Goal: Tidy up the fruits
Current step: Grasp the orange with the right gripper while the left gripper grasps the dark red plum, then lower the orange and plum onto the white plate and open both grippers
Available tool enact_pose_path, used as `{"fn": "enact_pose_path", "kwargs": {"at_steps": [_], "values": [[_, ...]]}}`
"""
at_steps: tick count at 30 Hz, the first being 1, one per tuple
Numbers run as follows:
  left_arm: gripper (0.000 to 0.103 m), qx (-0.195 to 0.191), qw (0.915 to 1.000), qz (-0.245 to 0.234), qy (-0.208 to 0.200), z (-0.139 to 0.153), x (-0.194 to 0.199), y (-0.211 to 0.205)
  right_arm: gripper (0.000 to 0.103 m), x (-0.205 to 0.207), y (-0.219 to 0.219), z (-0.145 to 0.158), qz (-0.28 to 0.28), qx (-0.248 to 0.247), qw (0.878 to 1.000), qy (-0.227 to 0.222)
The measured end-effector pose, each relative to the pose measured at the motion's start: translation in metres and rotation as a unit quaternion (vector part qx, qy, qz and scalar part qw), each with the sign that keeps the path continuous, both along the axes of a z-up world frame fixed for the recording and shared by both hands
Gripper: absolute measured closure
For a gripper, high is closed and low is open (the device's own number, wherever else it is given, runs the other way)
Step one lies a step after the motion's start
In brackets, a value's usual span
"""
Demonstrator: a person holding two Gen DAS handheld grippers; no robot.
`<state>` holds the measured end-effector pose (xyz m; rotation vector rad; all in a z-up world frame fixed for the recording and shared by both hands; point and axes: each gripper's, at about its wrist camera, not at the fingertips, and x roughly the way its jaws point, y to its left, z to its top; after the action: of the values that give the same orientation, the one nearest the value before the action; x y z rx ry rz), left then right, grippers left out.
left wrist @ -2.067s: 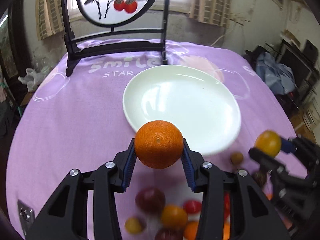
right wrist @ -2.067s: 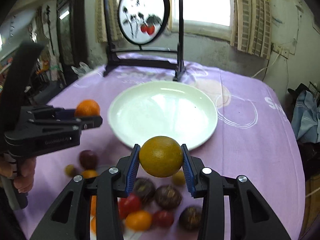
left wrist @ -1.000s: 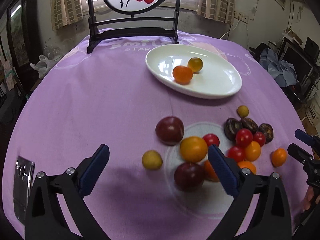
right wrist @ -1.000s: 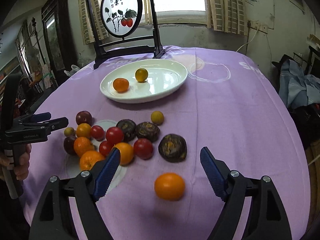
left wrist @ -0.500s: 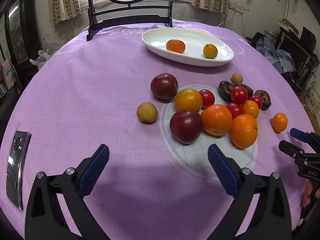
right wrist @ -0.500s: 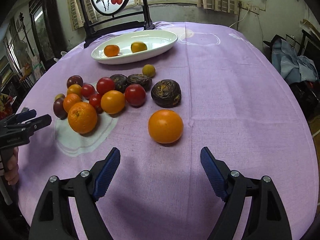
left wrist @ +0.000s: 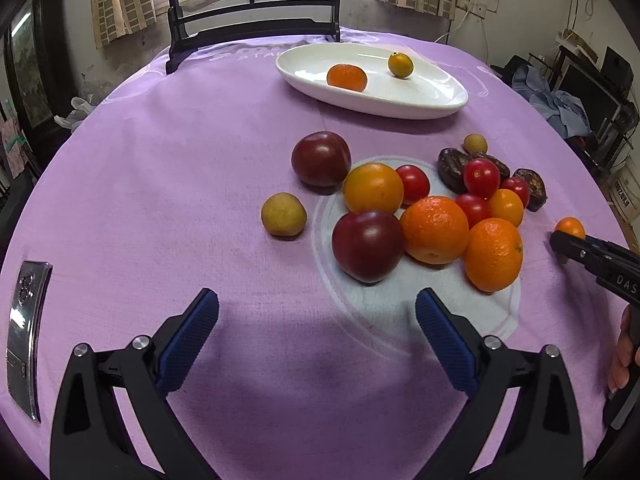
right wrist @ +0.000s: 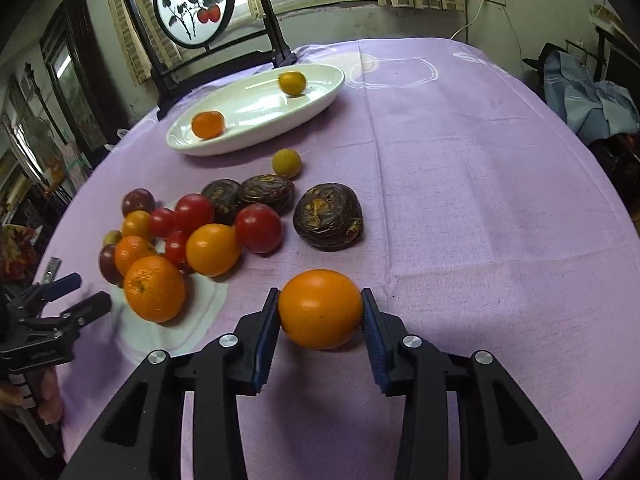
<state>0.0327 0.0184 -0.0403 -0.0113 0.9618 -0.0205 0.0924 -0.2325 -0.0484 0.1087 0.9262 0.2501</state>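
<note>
A white plate at the back of the purple cloth holds an orange mandarin and a small yellow-orange fruit. A pile of oranges, red tomatoes, dark plums and dark wrinkled fruits lies on the cloth. My right gripper is shut on a lone orange, also seen in the left wrist view. My left gripper is open and empty, just in front of a dark plum.
A black-framed round painted screen stands behind the plate. A silver flat object lies at the cloth's left edge. A small yellow fruit lies apart, left of the pile. Clothes and furniture stand off the table's right side.
Both grippers moved in toward the fruit pile. My right gripper closed around the lone orange, which lay free between its open jaws before. My left gripper stayed open.
</note>
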Motion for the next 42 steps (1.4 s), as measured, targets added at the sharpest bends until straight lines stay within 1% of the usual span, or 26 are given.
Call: {"fn": "enact_pose_path", "kwargs": {"at_steps": [5, 6, 7, 8, 9, 12, 15, 17, 18, 19, 20, 22, 23, 24, 27, 30, 33, 36, 38, 40, 42], "values": [[0.006, 0.018, 0.9998, -0.003, -0.002, 0.0, 0.0, -0.009, 0.063, -0.008, 0.002, 0.006, 0.021, 0.031, 0.999, -0.017], [0.008, 0.022, 0.9998, -0.002, -0.003, 0.001, 0.0, -0.01, 0.063, -0.01, 0.003, 0.007, 0.026, 0.035, 0.999, -0.022], [0.017, 0.024, 0.9997, 0.001, -0.004, 0.001, 0.001, -0.011, 0.063, -0.01, 0.004, 0.009, 0.033, 0.041, 0.998, -0.027], [0.023, 0.025, 0.9997, 0.003, -0.003, 0.002, 0.001, -0.011, 0.063, -0.011, 0.005, 0.01, 0.037, 0.043, 0.998, -0.029], [0.031, 0.022, 0.9997, 0.003, 0.004, 0.001, 0.004, -0.012, 0.063, -0.011, 0.006, 0.01, 0.04, 0.044, 0.998, -0.03], [0.031, 0.022, 0.9997, 0.005, 0.014, 0.0, 0.009, -0.014, 0.063, -0.01, 0.004, 0.01, 0.05, 0.068, 0.996, -0.028], [0.032, 0.032, 0.9993, -0.007, 0.016, 0.0, 0.013, -0.022, 0.063, -0.01, -0.002, 0.008, 0.051, 0.092, 0.994, -0.024], [0.037, 0.039, 0.9989, -0.016, 0.021, -0.002, 0.017, -0.029, 0.063, -0.008, -0.005, 0.007, 0.051, 0.105, 0.993, -0.021], [0.043, 0.039, 0.9988, -0.019, 0.023, -0.003, 0.02, -0.032, 0.063, -0.008, -0.006, 0.006, 0.052, 0.108, 0.993, -0.021], [0.046, 0.039, 0.9987, -0.022, 0.025, -0.004, 0.022, -0.034, 0.063, -0.009, -0.005, 0.007, 0.054, 0.11, 0.992, -0.021], [0.047, 0.044, 0.9986, -0.021, 0.02, -0.003, 0.025, -0.036, 0.063, -0.009, -0.004, 0.007, 0.057, 0.11, 0.992, -0.023], [0.055, 0.06, 0.998, -0.021, 0.009, -0.002, 0.03, -0.04, 0.063, -0.01, -0.002, 0.009, 0.063, 0.11, 0.992, -0.027], [0.057, 0.064, 0.9977, -0.023, 0.008, -0.002, 0.033, -0.041, 0.063, -0.011, -0.001, 0.009, 0.066, 0.109, 0.991, -0.028], [0.064, 0.062, 0.9977, -0.025, 0.01, -0.003, 0.035, -0.041, 0.063, -0.011, 0.0, 0.01, 0.068, 0.109, 0.991, -0.03], [0.065, 0.054, 0.9981, -0.029, 0.01, -0.002, 0.034, -0.041, 0.063, -0.011, -0.001, 0.01, 0.068, 0.113, 0.991, -0.032], [0.065, 0.023, 0.9989, -0.037, 0.018, 0.002, 0.028, -0.034, 0.063, -0.012, -0.003, 0.009, 0.066, 0.117, 0.99, -0.032], [0.065, 0.009, 0.9992, -0.036, 0.014, 0.01, 0.02, -0.026, 0.063, -0.013, -0.001, 0.01, 0.065, 0.111, 0.991, -0.036], [0.065, 0.002, 0.9992, -0.039, 0.001, 0.025, 0.016, -0.018, 0.063, -0.017, 0.006, 0.015, 0.066, 0.082, 0.993, -0.049], [0.065, 0.001, 0.9989, -0.045, -0.011, 0.036, 0.017, -0.016, 0.063, -0.018, 0.014, 0.02, 0.074, 0.054, 0.995, -0.049], [0.065, 0.006, 0.9983, -0.053, -0.023, 0.047, 0.023, -0.016, 0.063, -0.015, 0.021, 0.029, 0.088, 0.036, 0.994, -0.05], [0.065, 0.009, 0.9978, -0.056, -0.033, 0.058, 0.034, -0.017, 0.063, -0.01, 0.026, 0.041, 0.096, 0.022, 0.993, -0.061]]}}
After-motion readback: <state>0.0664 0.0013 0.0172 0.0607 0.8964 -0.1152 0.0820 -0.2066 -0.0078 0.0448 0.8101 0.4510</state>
